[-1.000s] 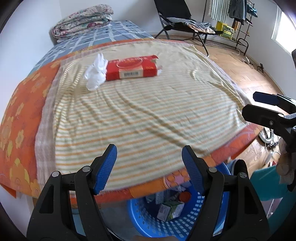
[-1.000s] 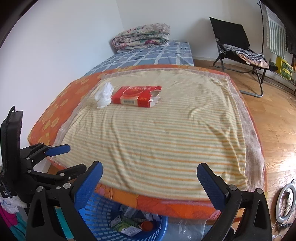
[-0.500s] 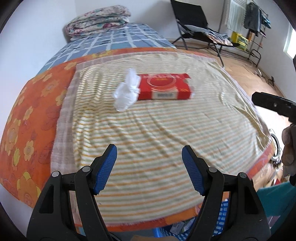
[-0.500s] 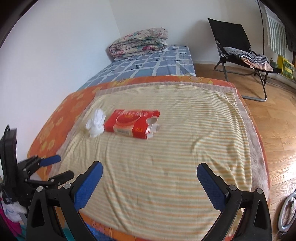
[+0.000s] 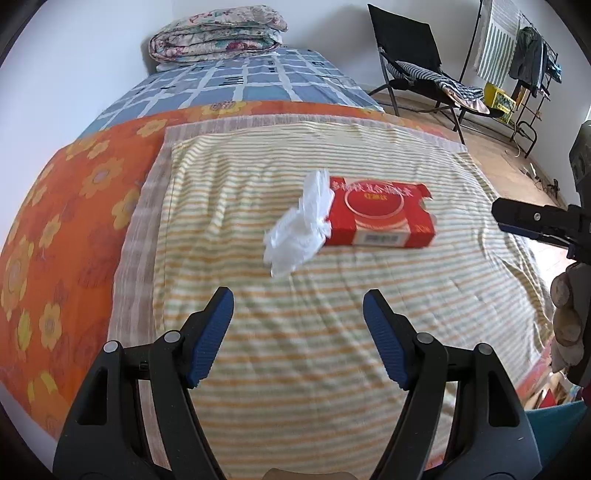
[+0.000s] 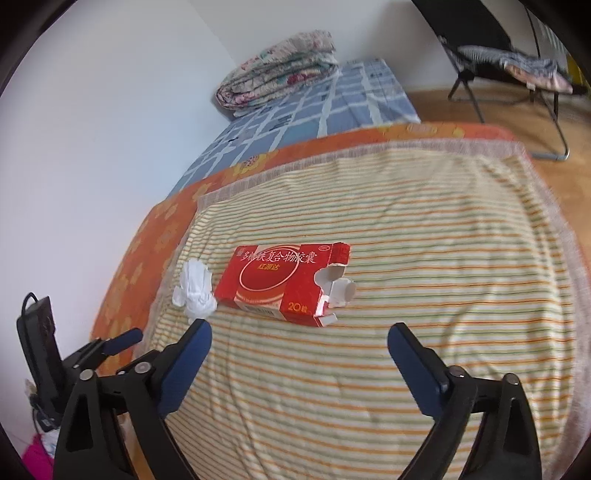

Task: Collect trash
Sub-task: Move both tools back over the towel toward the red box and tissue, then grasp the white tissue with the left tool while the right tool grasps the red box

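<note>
- It was a home bedroom: a bed (image 5: pixel 110 236) filled most of both views, covered with an orange flowered sheet and a striped blanket (image 5: pixel 332 295).
- A folded quilt (image 5: pixel 218 33) lay at its far end against a white wall.
- A folding chair (image 5: pixel 417 70) draped with cloth and a clothes rack (image 5: pixel 532 62) stood on the wooden floor (image 6: pixel 517 122).

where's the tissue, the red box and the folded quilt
tissue (image 5: pixel 299 230), left wrist view, middle of the crumpled white wad
red box (image 6: pixel 273 277), right wrist view, centre of its printed top face
folded quilt (image 5: pixel 218 31), left wrist view, middle of the floral stack
</note>
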`<state>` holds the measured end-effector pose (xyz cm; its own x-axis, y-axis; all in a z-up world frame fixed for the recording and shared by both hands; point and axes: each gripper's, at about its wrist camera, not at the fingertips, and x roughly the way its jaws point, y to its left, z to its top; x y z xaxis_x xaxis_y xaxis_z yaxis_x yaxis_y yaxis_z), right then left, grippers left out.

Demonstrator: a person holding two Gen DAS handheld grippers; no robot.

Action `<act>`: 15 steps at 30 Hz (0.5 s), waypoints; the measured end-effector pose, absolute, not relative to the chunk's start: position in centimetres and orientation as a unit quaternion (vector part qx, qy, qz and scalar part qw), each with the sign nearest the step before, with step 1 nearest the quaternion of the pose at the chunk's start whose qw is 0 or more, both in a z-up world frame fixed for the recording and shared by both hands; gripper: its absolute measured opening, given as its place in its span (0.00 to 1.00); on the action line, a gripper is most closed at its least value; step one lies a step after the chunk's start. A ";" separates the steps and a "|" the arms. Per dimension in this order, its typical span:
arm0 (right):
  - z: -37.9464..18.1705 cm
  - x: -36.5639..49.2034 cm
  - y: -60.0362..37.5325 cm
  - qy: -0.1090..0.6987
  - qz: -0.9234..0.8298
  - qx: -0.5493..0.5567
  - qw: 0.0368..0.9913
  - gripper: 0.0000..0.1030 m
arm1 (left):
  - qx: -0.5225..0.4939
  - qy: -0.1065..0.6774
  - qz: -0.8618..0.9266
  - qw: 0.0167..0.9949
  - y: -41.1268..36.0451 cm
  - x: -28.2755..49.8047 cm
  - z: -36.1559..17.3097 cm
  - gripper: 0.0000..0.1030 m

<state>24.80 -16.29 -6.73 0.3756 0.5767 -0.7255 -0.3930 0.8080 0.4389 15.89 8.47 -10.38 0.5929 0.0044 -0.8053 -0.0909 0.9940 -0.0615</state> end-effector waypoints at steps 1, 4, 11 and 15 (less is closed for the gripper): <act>-7.2 25.4 -16.2 0.481 0.294 0.103 0.820 0.90 | -0.047 0.451 0.027 0.891 8.6 16.4 -10.5 0.73; -8.0 26.6 -16.1 0.486 0.294 0.116 0.815 0.86 | -0.044 0.453 0.028 0.890 8.8 17.8 -11.2 0.73; -9.9 29.3 -15.5 0.502 0.307 0.154 0.794 0.71 | -0.039 0.455 0.024 0.889 9.1 20.0 -12.6 0.73; -10.9 29.8 -14.1 0.511 0.325 0.152 0.781 0.64 | -0.038 0.454 0.021 0.890 9.1 20.8 -13.1 0.73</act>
